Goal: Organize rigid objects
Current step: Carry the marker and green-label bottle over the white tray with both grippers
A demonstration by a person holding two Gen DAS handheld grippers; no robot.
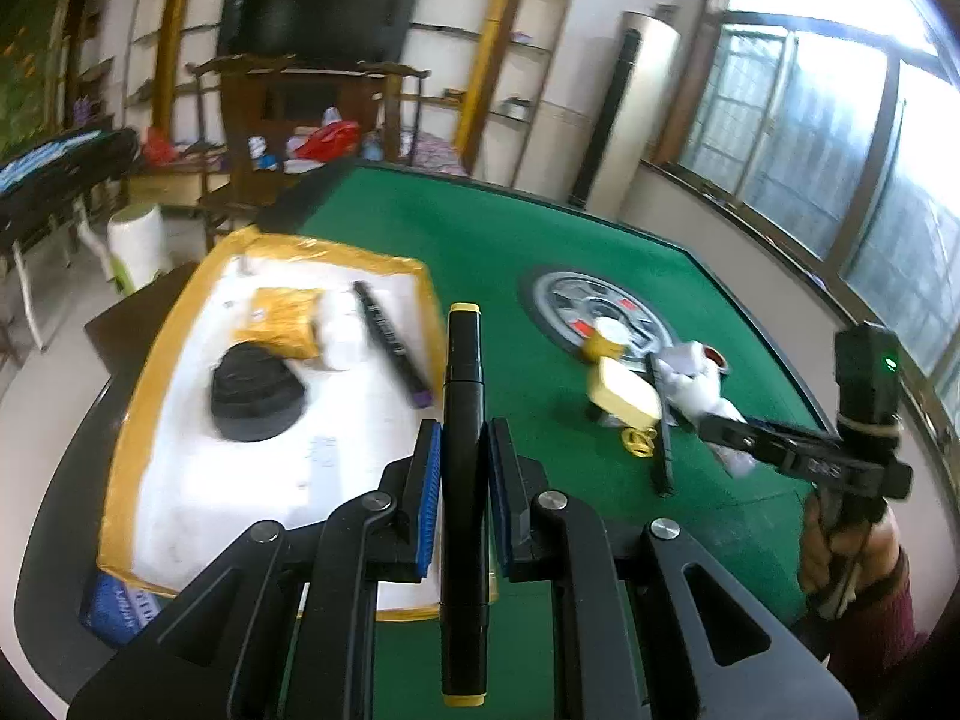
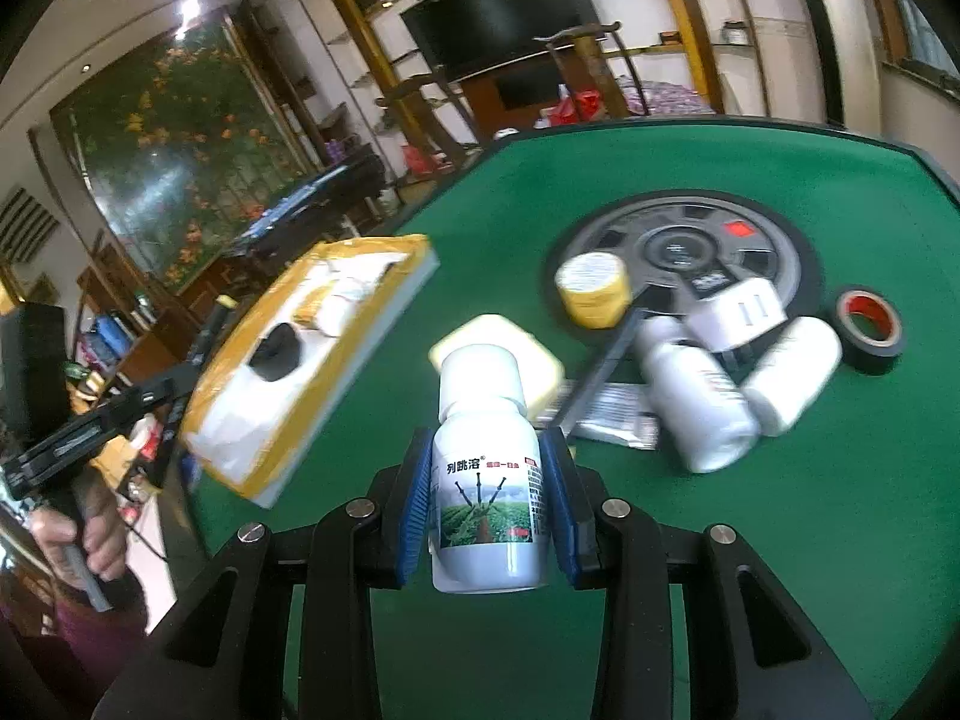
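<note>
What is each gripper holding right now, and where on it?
Left gripper: black marker with yellow ends, gripped mid-barrel. Right gripper: white plastic bottle with printed label, gripped across its body.

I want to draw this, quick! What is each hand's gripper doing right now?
Left gripper: closed on a black marker with yellow ends.
Right gripper: closed on a white bottle.

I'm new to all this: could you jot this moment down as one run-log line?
left claw: shut on black marker | right claw: shut on white bottle | white tray: holds black round thing
</note>
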